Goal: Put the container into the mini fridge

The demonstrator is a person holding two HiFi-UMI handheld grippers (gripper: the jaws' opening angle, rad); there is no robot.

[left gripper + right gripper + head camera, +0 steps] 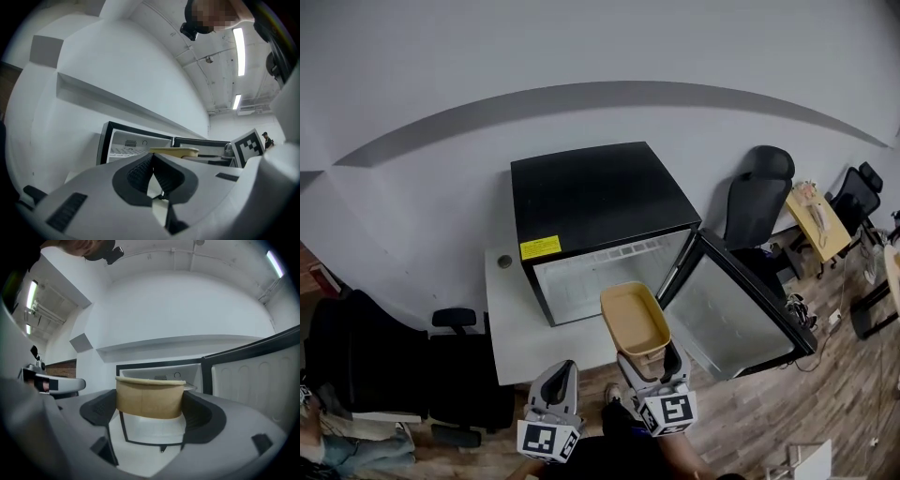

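A tan paper container (pixel 635 322) with an open top is held in the air in front of the mini fridge, and my right gripper (pixel 647 361) is shut on its near end. In the right gripper view the container (pixel 149 397) fills the gap between the pads. The black mini fridge (pixel 591 202) stands on a white table (pixel 520 337) with its door (pixel 741 305) swung open to the right and a white interior (pixel 159 376) showing. My left gripper (pixel 560 384) hangs lower left of the container, shut and empty (pixel 153 174).
A black office chair (pixel 759 202) stands behind the open door. A wooden desk (pixel 816 220) is at the far right. Dark chairs (pixel 384 375) sit left of the table. The fridge backs onto a white wall (pixel 581 56).
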